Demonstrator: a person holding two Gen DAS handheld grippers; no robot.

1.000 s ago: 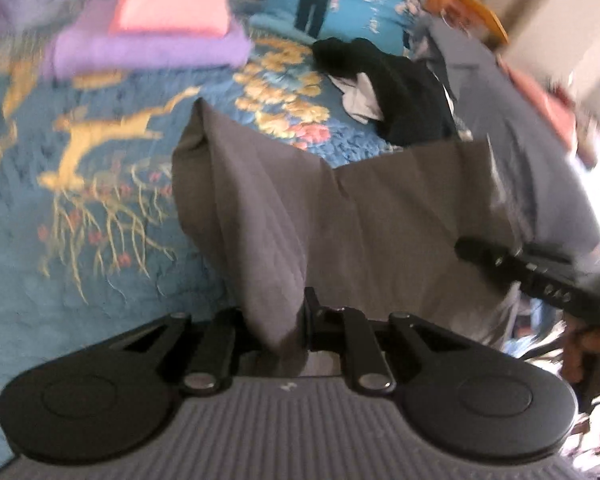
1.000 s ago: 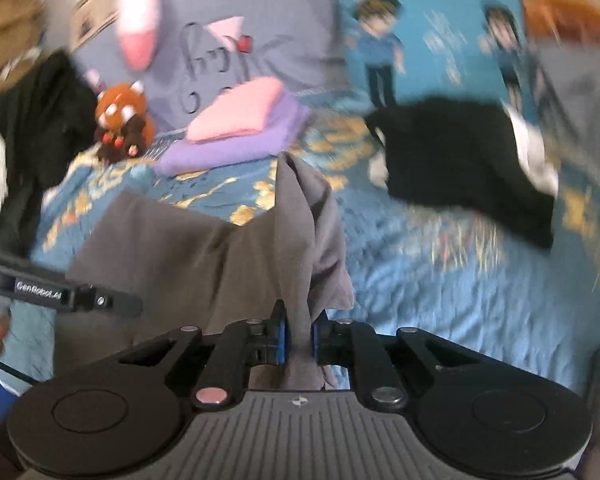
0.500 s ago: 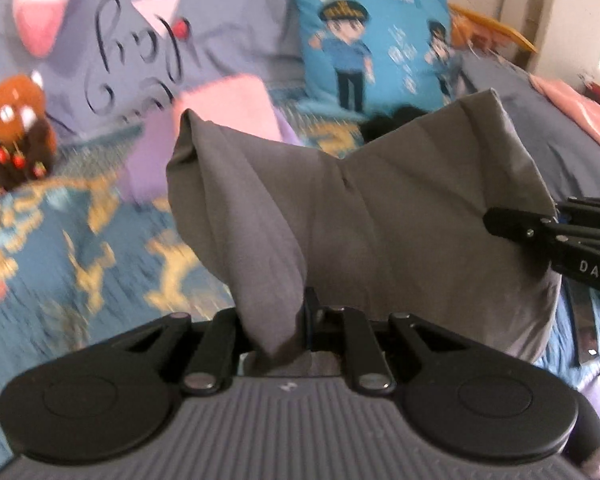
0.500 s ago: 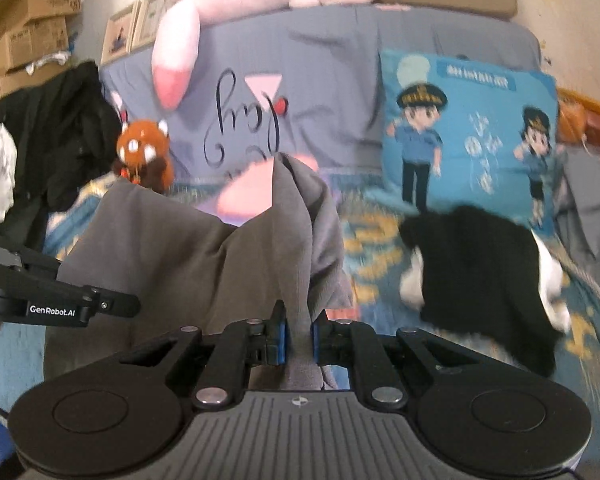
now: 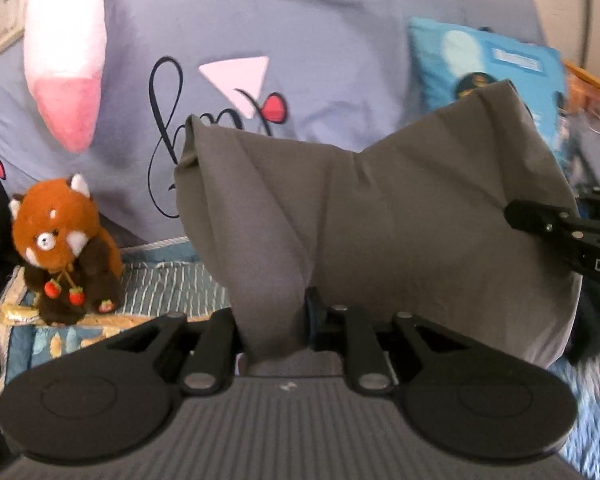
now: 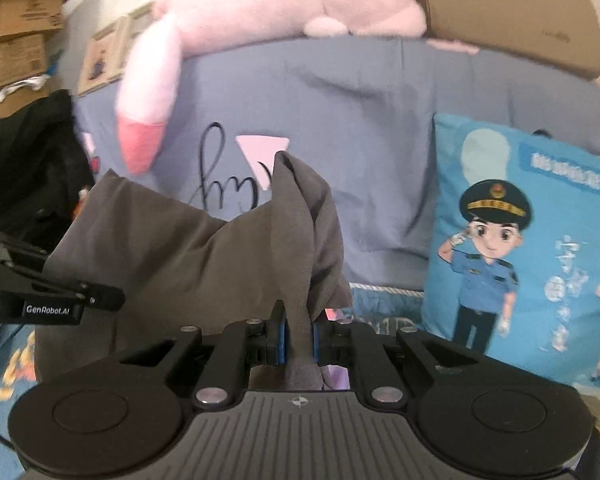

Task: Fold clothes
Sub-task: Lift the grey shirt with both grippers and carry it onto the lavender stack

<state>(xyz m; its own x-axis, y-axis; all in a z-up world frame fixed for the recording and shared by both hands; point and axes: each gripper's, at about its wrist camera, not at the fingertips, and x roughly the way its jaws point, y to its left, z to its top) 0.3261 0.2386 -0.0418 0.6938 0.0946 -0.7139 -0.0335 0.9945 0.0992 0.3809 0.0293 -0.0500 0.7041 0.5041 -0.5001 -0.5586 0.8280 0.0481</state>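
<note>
bed [image 5: 168, 280]: blue quilt, red panda toy [image 5: 62, 248] at head end | grey headboard cover [image 6: 340, 120], cartoon pillow [image 6: 520, 248] | boxes [image 6: 16, 32] | grey cloth [image 5: 380, 216] held up between grippers | left gripper [image 5: 276, 320] easing open, cloth inside | right gripper [image 6: 298, 336] clamped on cloth

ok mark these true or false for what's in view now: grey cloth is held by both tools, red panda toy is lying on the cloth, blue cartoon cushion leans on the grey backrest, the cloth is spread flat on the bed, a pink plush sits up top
1. The grey cloth is held by both tools. True: the left tool and the right tool each have a bunch of it between their fingers; the left jaws are opening.
2. The red panda toy lies on the cloth. False: it sits upright on the bed, apart from the cloth.
3. The blue cartoon cushion leans on the grey backrest. True.
4. The cloth is spread flat on the bed. False: it hangs lifted between the tools.
5. A pink plush rests on top. True.
</note>
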